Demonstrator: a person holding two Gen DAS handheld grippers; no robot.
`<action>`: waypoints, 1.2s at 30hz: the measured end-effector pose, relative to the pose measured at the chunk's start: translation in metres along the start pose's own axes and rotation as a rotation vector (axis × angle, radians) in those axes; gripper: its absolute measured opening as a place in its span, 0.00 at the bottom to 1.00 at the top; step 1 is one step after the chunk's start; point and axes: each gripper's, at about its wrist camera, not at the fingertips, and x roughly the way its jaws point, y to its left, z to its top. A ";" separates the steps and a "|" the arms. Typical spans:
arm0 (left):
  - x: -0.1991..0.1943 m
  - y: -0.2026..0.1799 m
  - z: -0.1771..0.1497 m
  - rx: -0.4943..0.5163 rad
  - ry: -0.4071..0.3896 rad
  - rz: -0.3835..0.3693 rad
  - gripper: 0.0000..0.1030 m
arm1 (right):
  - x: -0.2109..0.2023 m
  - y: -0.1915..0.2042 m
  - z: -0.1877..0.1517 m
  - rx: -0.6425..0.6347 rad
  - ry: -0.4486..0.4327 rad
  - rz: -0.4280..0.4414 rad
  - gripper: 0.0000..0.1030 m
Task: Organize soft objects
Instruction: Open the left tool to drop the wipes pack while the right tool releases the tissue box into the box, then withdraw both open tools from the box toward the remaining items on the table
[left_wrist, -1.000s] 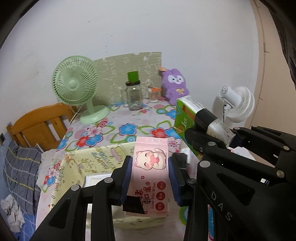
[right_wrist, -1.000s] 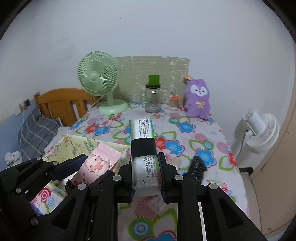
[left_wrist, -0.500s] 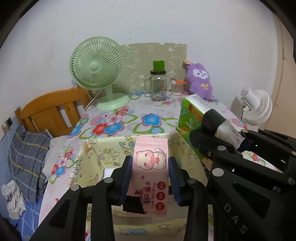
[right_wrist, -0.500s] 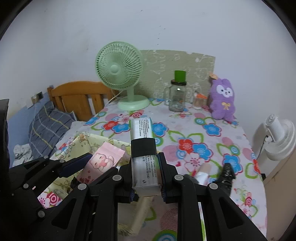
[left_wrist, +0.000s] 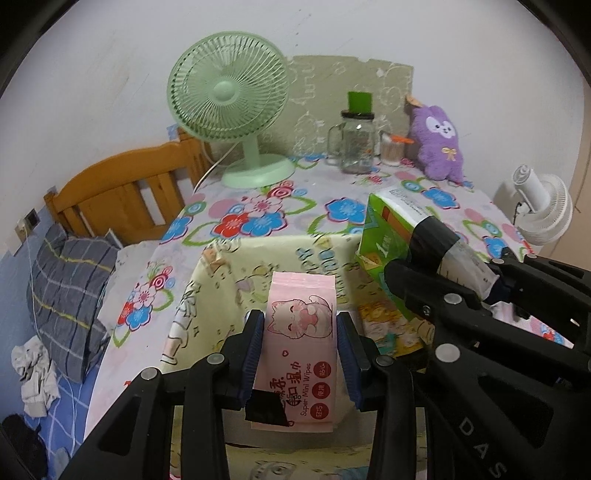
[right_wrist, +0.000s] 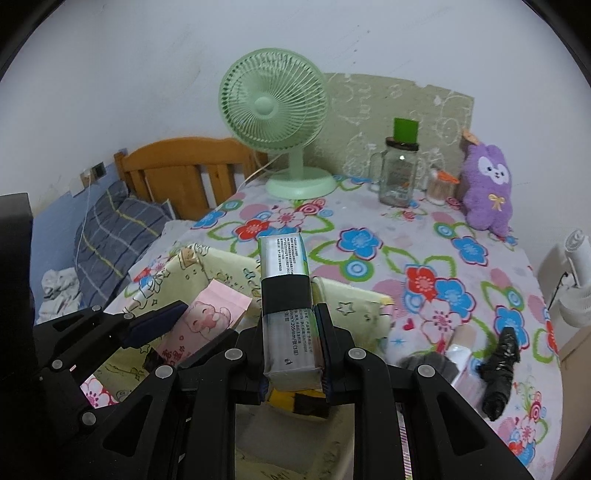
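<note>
The left hand-held gripper (left_wrist: 300, 350) is clamped on a pink wipes pack (left_wrist: 301, 354), its blue pads pressing both long sides, the cat print facing up. Just to its right, the right hand-held gripper (right_wrist: 293, 345) grips a green tissue pack (right_wrist: 286, 291) banded with black tape, the pack standing on its narrow edge between the closed fingers. Both packs hang above a pale yellow fabric bin (left_wrist: 236, 280) with cartoon prints, which sits directly ahead of and below the two grippers on the flowered tabletop (right_wrist: 424, 266).

To the right of the right hand-held gripper lie a black taped object (right_wrist: 498, 369) and a small pale item beside it, too blurred to identify. Farther ahead, at the tabletop's back edge, stand a green desk fan (left_wrist: 229, 99), a glass jar (left_wrist: 356, 142) with a green cap, a small cup of cotton swabs (left_wrist: 389, 147) and a purple plush toy (left_wrist: 439, 142). Far right, off the tabletop, is a white fan (left_wrist: 543, 206). To the left are a wooden bed frame (left_wrist: 118, 192) and a grey checked pillow (left_wrist: 66, 295).
</note>
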 end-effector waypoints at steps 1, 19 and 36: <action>0.002 0.002 0.000 -0.002 0.007 0.005 0.39 | 0.002 0.001 0.000 -0.003 0.004 0.003 0.24; 0.009 0.022 -0.004 -0.046 0.035 0.022 0.59 | 0.033 0.020 0.004 -0.024 0.073 0.049 0.25; -0.008 0.003 -0.002 -0.021 -0.015 -0.026 0.75 | 0.007 0.010 0.004 -0.038 0.013 -0.036 0.78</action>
